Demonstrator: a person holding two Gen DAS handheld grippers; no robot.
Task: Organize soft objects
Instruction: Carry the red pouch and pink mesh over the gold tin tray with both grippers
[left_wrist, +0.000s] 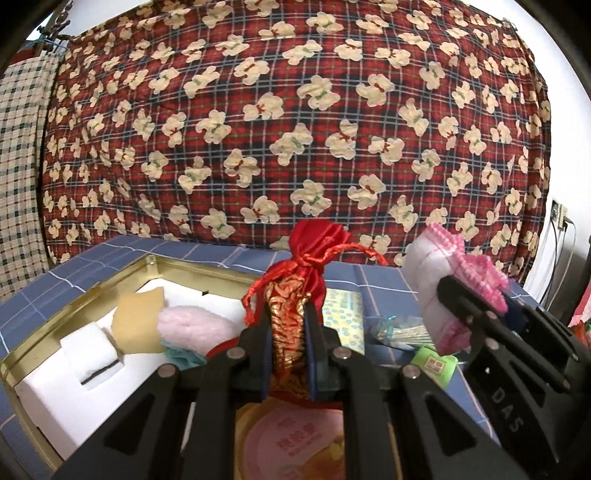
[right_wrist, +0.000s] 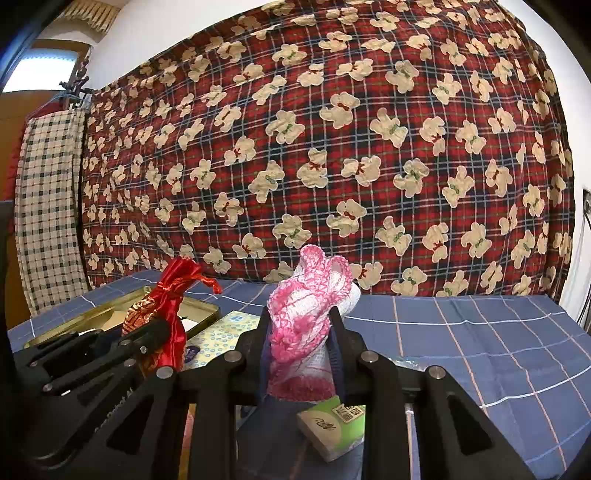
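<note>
The left gripper (left_wrist: 289, 325) is clamped on a red pouch (left_wrist: 295, 295), held above the counter (left_wrist: 384, 284) just right of the open tin (left_wrist: 40, 350). The pouch stands upright, long axis vertical, its tied neck and cords at the top. In the tin lie a yellow sponge (left_wrist: 138, 319), a pink towel (left_wrist: 192, 328) and white foam (left_wrist: 92, 354), so I judge the sorting partly done. A patterned packet (left_wrist: 343, 317), a clear bag (left_wrist: 395, 332) and a green pack (left_wrist: 434, 365) lie outside it on the counter. At the right edge of this view, the right gripper (left_wrist: 476, 295) holds a pink-and-white knit (left_wrist: 454, 273).

In the right wrist view, the right gripper (right_wrist: 299, 332) is closed on the knit (right_wrist: 310, 310), which stands roughly upright, frilled end up, over the counter (right_wrist: 480, 332). The green pack (right_wrist: 332, 424) lies below it. At left, the pouch (right_wrist: 166, 314) leans slightly, near the tin (right_wrist: 199, 314). Both held things seem yet to go in.
</note>
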